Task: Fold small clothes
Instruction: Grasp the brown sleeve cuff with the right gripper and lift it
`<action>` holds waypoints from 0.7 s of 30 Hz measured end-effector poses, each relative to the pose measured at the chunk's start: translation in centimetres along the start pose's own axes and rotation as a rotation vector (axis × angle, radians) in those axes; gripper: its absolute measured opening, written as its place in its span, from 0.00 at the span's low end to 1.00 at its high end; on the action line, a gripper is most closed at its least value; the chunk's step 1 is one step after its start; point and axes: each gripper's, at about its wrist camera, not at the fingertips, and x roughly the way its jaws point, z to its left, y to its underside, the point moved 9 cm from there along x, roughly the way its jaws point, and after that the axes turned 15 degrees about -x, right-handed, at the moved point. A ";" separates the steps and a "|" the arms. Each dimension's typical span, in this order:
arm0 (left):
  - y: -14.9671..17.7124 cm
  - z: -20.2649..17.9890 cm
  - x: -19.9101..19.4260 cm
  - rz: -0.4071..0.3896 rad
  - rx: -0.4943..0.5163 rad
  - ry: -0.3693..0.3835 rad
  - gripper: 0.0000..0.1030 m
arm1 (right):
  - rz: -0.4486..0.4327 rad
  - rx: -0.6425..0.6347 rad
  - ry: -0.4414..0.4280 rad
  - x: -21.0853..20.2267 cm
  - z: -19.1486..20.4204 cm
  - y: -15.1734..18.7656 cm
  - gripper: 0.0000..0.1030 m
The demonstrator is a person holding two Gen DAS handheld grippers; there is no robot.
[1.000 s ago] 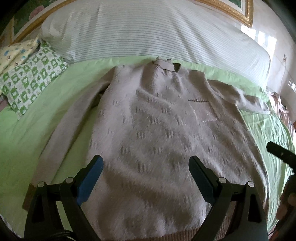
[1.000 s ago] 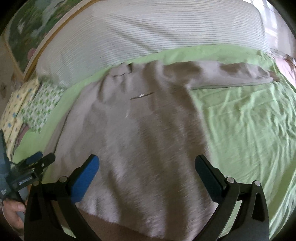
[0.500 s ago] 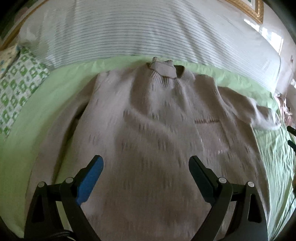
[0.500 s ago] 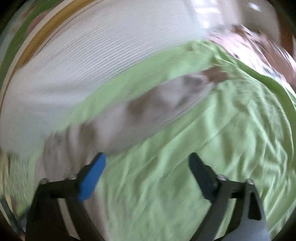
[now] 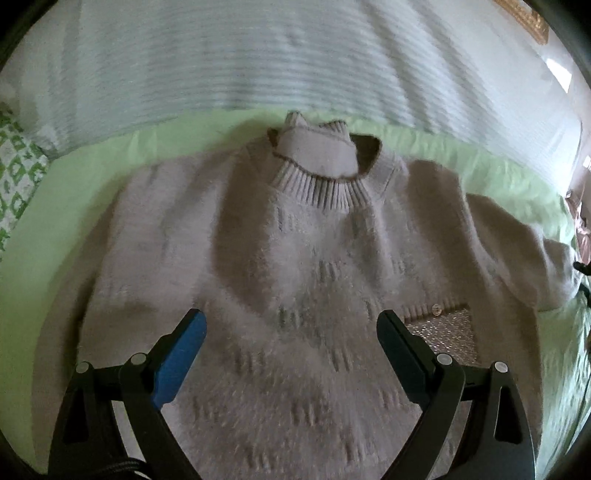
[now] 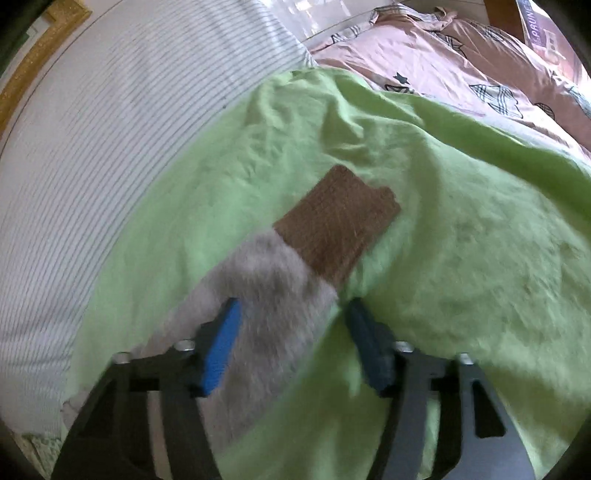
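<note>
Your left gripper [image 5: 291, 332] hangs wide open over the sweater [image 5: 295, 280], holding nothing. The sweater lies face up and flat on the bed's green sheet [image 5: 74, 206], collar [image 5: 317, 162] toward the striped bolster [image 5: 258, 59], a glittery pocket [image 5: 441, 328] just beside the right finger. A green-patterned pillow [image 5: 14, 181] sits at the far left edge and a gilt frame corner [image 5: 524, 14] at top right. Your right gripper [image 6: 291, 332] is partly open, jaws straddling the sweater's sleeve [image 6: 266, 295] near its brown cuff [image 6: 340, 221]; the view is blurred, so you cannot tell whether the pads touch it. The sleeve lies on rumpled green sheet [image 6: 461, 258], with the striped bolster [image 6: 92, 147] to the left and a pink printed quilt [image 6: 461, 55] at the far right.
</note>
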 end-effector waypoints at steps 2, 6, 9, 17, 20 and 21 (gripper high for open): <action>0.3 0.1 0.9 0.016 0.000 -0.010 0.91 | 0.015 0.011 -0.005 0.0 -0.2 -0.2 0.07; 1.2 0.9 1.7 0.038 -0.018 -0.011 0.91 | -0.090 0.013 0.054 -3.8 -1.2 -2.6 0.06; 2.0 2.0 1.6 0.053 -0.025 -0.015 0.91 | -0.186 -0.012 0.060 -8.0 0.4 -4.5 0.06; 2.9 4.6 -1.5 0.051 -0.084 0.049 0.91 | -0.239 -0.295 -0.424 -14.2 23.9 -0.6 0.05; 2.9 5.1 -2.7 0.044 -0.116 0.088 0.91 | -0.129 -0.431 -0.629 -13.8 34.5 4.8 0.05; 2.7 5.1 -3.0 0.043 -0.128 0.099 0.91 | -0.081 -0.478 -0.694 -13.7 38.1 7.2 0.06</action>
